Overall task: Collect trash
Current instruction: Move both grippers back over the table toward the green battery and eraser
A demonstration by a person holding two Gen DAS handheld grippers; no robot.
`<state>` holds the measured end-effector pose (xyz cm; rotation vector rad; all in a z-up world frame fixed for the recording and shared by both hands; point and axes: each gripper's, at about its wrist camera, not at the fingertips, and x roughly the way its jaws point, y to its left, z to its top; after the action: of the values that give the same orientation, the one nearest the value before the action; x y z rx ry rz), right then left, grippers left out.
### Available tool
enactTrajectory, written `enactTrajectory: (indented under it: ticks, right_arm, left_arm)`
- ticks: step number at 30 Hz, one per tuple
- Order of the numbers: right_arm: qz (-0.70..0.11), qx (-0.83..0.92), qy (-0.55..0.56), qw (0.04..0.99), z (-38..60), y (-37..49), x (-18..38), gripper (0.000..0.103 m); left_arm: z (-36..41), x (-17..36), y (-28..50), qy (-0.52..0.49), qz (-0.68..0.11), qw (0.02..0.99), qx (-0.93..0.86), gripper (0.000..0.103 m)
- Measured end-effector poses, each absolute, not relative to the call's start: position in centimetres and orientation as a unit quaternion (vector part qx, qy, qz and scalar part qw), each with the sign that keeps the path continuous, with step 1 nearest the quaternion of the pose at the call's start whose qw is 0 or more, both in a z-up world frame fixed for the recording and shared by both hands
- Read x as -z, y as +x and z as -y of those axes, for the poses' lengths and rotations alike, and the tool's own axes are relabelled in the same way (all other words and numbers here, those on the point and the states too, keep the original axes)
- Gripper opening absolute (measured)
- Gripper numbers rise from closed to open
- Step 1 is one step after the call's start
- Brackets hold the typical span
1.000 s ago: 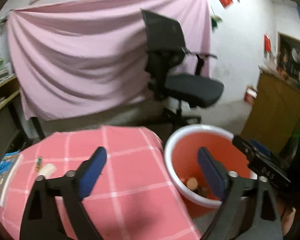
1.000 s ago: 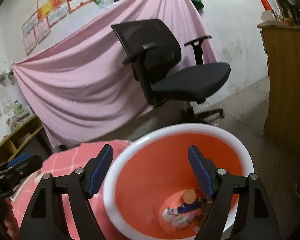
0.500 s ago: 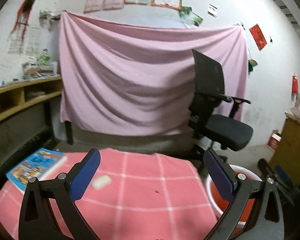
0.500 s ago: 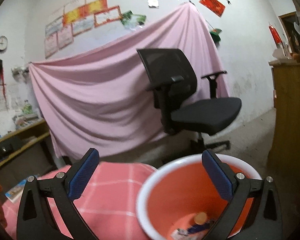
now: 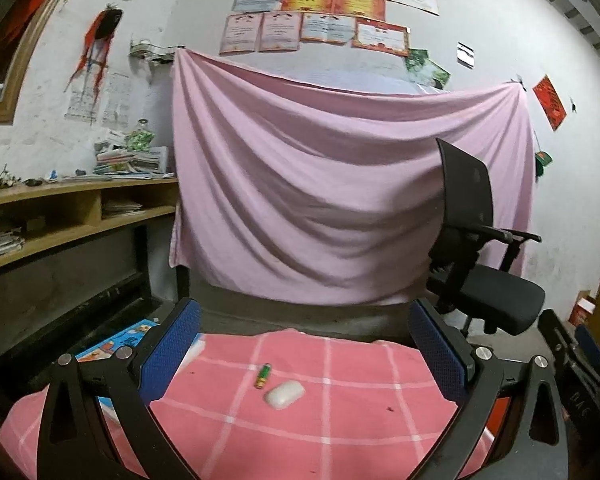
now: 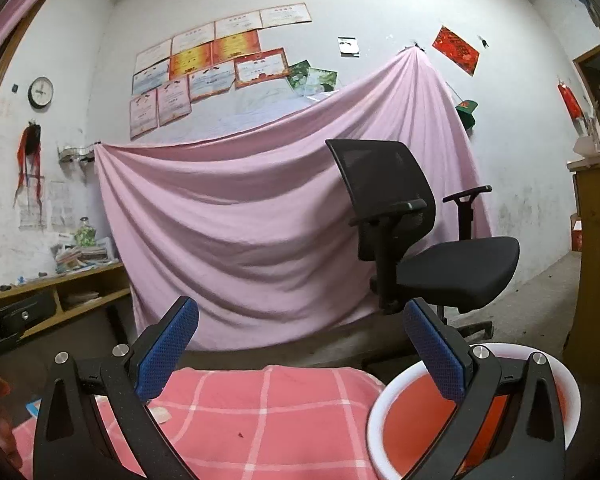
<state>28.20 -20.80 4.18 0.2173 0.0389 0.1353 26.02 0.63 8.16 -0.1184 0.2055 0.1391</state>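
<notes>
Trash bin (image 6: 396,432), orange inside with a white rim, stands low beside the right edge of a table under a pink checked cloth (image 5: 340,420). On the cloth lie a white oval lump (image 5: 285,395) and, just beside it, a small green battery (image 5: 263,375). The left gripper (image 5: 304,356) and right gripper (image 6: 300,354) have just been opening; both stand wide apart, with nothing between them.

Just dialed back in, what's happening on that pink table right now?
Both handheld grippers are open and empty, their jaws having just opened wide. The left gripper faces the pink checked tablecloth, where a small green battery and a white oval lump lie close together. The right gripper sits beside the red basin at the table's edge.
</notes>
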Motion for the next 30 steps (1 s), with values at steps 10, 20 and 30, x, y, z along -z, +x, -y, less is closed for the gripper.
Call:
enactTrajectory:
  ticks: [10,20,30]
  right_arm:
    - [-0.012,-0.086,0.083,0.993,17.0,28.6,-3.6,0.103]
    - [-0.032,-0.129,0.017,0.991,11.5,30.1,-2.3,0.103]
    - [-0.138,-0.19,-0.009,0.972,6.8,34.5,-0.4,0.103]
  left_arm:
    - [-5.7,-5.2,24.9,-0.058,-0.073,0.988,-0.12,0.101]
    - [-10.9,-2.1,25.9,-0.065,-0.102,0.986,-0.116,0.101]
    - [-12.9,-0.9,27.9,-0.046,-0.133,0.984,-0.105,0.101]
